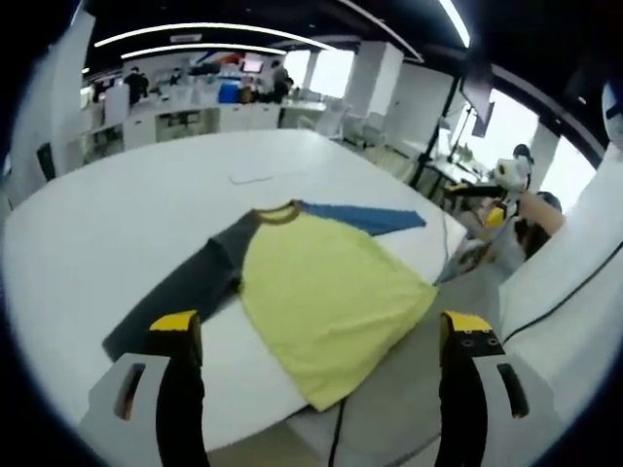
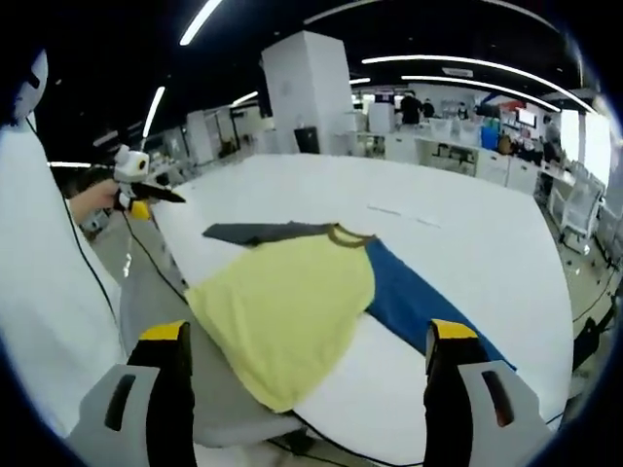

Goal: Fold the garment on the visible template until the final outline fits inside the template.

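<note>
A shirt with a yellow body, a brown collar, a dark grey sleeve and a blue sleeve lies flat on the round white table. Its hem hangs slightly over the near table edge. My left gripper is held above that hem, open, with its yellow-tipped jaws wide apart and nothing between them. In the right gripper view the same shirt spreads out with the blue sleeve toward me. My right gripper is open over the hem, also holding nothing.
Faint thin marks lie on the table beyond the collar. A person's white clothing borders the view, and a hand holds the other gripper off the table's side. A dark cable trails over the grey floor. Office desks stand behind.
</note>
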### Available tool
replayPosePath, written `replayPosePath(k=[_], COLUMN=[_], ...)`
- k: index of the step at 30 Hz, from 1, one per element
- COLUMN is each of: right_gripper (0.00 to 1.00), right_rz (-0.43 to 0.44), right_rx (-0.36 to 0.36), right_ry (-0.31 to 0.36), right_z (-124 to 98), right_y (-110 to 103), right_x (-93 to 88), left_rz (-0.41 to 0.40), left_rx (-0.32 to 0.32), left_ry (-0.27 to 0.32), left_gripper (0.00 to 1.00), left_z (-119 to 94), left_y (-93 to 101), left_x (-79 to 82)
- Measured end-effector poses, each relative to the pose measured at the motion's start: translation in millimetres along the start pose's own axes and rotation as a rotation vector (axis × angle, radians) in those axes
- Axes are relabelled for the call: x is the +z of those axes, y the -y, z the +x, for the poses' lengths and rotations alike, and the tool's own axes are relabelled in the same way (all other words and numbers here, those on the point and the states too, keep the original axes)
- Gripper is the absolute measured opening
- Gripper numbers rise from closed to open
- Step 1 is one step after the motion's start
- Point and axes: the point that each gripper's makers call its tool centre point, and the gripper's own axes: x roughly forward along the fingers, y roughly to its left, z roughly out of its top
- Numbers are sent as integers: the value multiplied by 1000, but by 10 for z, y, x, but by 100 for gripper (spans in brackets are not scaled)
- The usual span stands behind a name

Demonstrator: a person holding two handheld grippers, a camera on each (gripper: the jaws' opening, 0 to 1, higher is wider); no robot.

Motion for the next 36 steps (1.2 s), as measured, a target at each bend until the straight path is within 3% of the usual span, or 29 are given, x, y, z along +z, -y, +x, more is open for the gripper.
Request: replayPosePath(k=[22, 25, 36], right_gripper=[99, 95, 94], right_rz=[23, 31, 66], right_rx=[-23, -16, -47], right_ry=[-18, -27, -50], right_z=[-6, -2, 26], right_y=[55, 68, 328], right_x=[-110, -143, -299], left_rz=[-2, -2, 7], left_rx=[-18, -20, -15], left_ry=[-18, -19, -15], left_gripper=[97, 97, 99], left_z=[113, 131, 228], left_y=[74, 83, 124], left_x=[-1, 4, 67])
